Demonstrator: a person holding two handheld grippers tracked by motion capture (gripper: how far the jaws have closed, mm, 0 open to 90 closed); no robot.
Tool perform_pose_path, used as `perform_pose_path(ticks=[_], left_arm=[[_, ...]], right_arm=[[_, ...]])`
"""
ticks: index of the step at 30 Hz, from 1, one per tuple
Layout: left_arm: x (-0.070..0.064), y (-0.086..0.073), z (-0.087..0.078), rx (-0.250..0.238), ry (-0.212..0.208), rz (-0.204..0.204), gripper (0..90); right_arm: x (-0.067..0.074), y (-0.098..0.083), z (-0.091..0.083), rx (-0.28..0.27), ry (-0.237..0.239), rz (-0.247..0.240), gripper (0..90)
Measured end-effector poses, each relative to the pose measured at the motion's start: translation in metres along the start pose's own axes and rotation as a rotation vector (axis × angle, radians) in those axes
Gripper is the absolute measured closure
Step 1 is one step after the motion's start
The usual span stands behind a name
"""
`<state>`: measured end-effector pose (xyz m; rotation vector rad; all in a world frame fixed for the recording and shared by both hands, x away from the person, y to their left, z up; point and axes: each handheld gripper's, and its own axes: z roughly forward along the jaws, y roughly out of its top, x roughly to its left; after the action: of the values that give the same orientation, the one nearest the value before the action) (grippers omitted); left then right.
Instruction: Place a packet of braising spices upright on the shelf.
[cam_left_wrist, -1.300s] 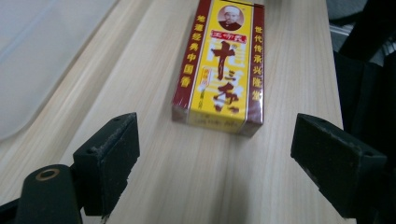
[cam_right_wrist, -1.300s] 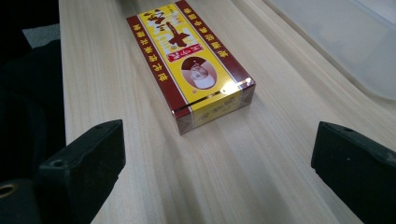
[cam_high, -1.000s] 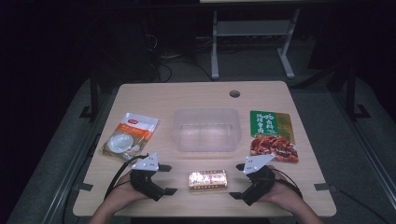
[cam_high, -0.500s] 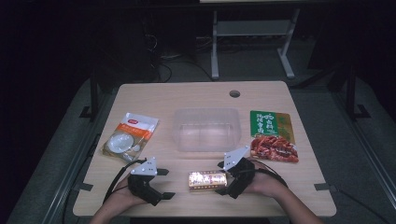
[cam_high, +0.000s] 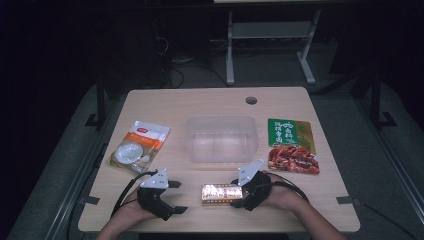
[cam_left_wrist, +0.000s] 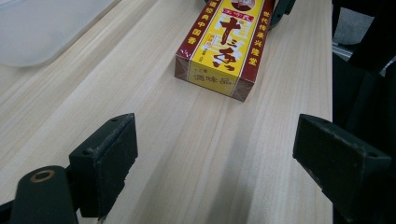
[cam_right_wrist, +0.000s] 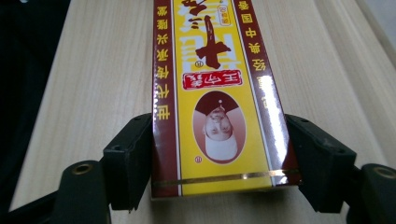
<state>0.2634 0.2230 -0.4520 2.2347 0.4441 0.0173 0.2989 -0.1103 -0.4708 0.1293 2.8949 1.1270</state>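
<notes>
Closing on the yellow seasoning box (cam_right_wrist: 219, 93) at the table's (cam_high: 300, 100) near edge, the right gripper (cam_high: 244, 192) has its jaws against the box's long sides, a lengthwise hold. The left gripper (cam_high: 172, 197) waits open nearby. Beyond sits the clear tub (cam_high: 221, 138), likely its destination.

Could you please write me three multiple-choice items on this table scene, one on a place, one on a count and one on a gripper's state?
1. Where does the yellow box lie?
A. inside the clear tub
B. on the table's near edge, between the two grippers
C. on the green packet

2. How many flat food packets lie on the table?
A. two
B. four
C. none

3. How do the left gripper's jaws stand?
A. shut on the box
B. open, with nothing between them
C. shut on a packet

Answers: 1 B, it lies in front of the clear tub; 2 A, one each side of the tub; 3 B, bare wood shows between them.
</notes>
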Motion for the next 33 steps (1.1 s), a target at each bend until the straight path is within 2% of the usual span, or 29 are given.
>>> perform_pose_path(ticks=[2,8,10,11,13,16,18,20,21,23,24,25,26,27,30,31,32,33], left_arm=[[0.001,0.0,0.001,-0.002,0.001,-0.001,13.3],[0.001,0.002,-0.001,-0.008,-0.004,-0.012,13.3],[0.0,0.003,-0.001,-0.01,-0.011,-0.007,13.1],[0.0,0.004,-0.001,-0.011,-0.015,-0.003,12.8],[0.0,0.005,0.0,-0.011,-0.018,-0.006,12.7],[0.001,0.007,0.0,-0.028,-0.017,0.015,12.7],[0.002,0.011,-0.003,-0.058,-0.026,0.034,12.7],[0.003,0.012,-0.004,-0.069,-0.033,0.041,12.7],[0.002,0.017,-0.006,-0.092,-0.045,0.049,12.7],[0.002,0.019,-0.007,-0.1,-0.054,0.062,12.7],[0.002,0.026,-0.009,-0.124,-0.062,0.084,12.7],[0.003,0.03,-0.01,-0.135,-0.07,0.087,12.7],[0.003,0.03,-0.01,-0.135,-0.07,0.087,12.7],[0.003,0.037,-0.011,-0.162,-0.081,0.095,12.7],[0.003,0.044,-0.012,-0.18,-0.093,0.11,12.7],[0.003,0.053,-0.013,-0.19,-0.103,0.127,12.7],[0.003,0.053,-0.013,-0.19,-0.103,0.127,12.7],[0.002,0.061,-0.014,-0.21,-0.117,0.142,12.7]], right_arm=[[0.002,0.0,0.0,-0.006,-0.006,-0.019,31.1],[0.004,0.001,0.0,-0.002,-0.013,-0.01,31.8],[0.005,0.002,0.0,0.003,-0.009,0.0,31.8],[0.002,0.002,-0.003,0.0,0.015,0.03,31.9],[0.001,0.001,-0.007,-0.004,0.01,0.036,31.9],[-0.001,0.001,-0.012,-0.027,0.012,0.051,31.9],[-0.002,0.002,-0.022,-0.06,0.025,0.065,31.9],[-0.001,0.003,-0.025,-0.065,0.032,0.078,31.9],[-0.001,0.004,-0.03,-0.094,0.039,0.077,31.9],[-0.001,0.005,-0.033,-0.106,0.044,0.091,31.9],[-0.001,0.006,-0.039,-0.145,0.048,0.088,32.0],[0.0,0.007,-0.042,-0.161,0.055,0.099,32.0],[0.0,0.007,-0.042,-0.161,0.055,0.099,32.0],[0.001,0.009,-0.048,-0.194,0.058,0.098,32.0],[0.004,0.011,-0.054,-0.218,0.056,0.091,32.0],[0.005,0.014,-0.059,-0.25,0.061,0.09,31.9],[0.005,0.014,-0.059,-0.25,0.061,0.09,31.9],[0.006,0.017,-0.063,-0.288,0.062,0.076,32.0]])
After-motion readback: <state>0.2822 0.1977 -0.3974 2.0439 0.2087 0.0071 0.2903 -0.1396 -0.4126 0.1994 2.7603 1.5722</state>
